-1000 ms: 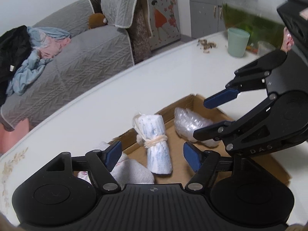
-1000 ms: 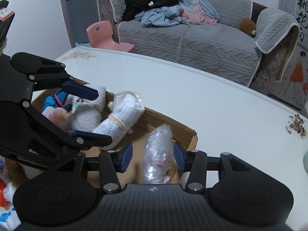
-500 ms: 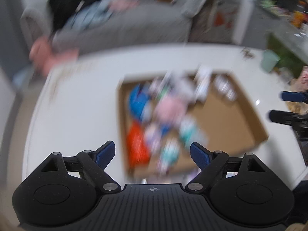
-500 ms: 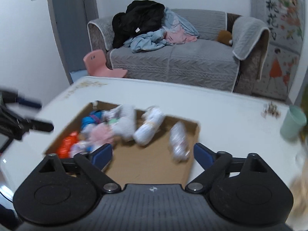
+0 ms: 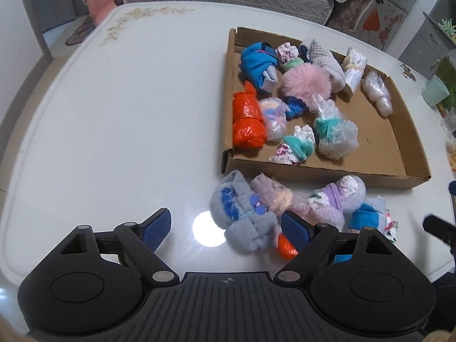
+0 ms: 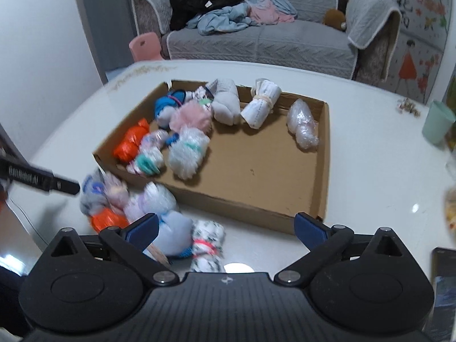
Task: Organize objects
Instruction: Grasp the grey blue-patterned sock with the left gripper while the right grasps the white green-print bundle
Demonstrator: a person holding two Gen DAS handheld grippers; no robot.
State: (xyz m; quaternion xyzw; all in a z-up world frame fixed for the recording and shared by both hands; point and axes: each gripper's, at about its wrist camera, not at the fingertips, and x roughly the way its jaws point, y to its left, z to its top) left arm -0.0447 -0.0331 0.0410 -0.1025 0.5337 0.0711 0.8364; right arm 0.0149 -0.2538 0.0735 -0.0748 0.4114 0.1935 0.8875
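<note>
A shallow cardboard box (image 5: 399, 131) (image 6: 256, 176) on the white table holds several rolled bundles: a blue one (image 5: 258, 64), an orange one (image 5: 246, 119), a pink fluffy one (image 5: 306, 81), a white tied roll (image 6: 260, 102) and a clear plastic one (image 6: 302, 125). More bundles lie on the table in front of the box, among them a grey-blue sock roll (image 5: 242, 216) and a lilac one (image 5: 339, 196). My left gripper (image 5: 225, 229) is open above the grey-blue roll. My right gripper (image 6: 225, 226) is open above the bundles near the box's front edge.
A green cup (image 6: 437, 125) stands at the table's right. A grey sofa (image 6: 256, 37) with clothes and a pink chair (image 6: 145, 47) are beyond the table. Bare table (image 5: 128, 114) lies left of the box.
Both grippers have pulled back and up from inside the box. They now look down on the whole box and the bundles in front of it.
</note>
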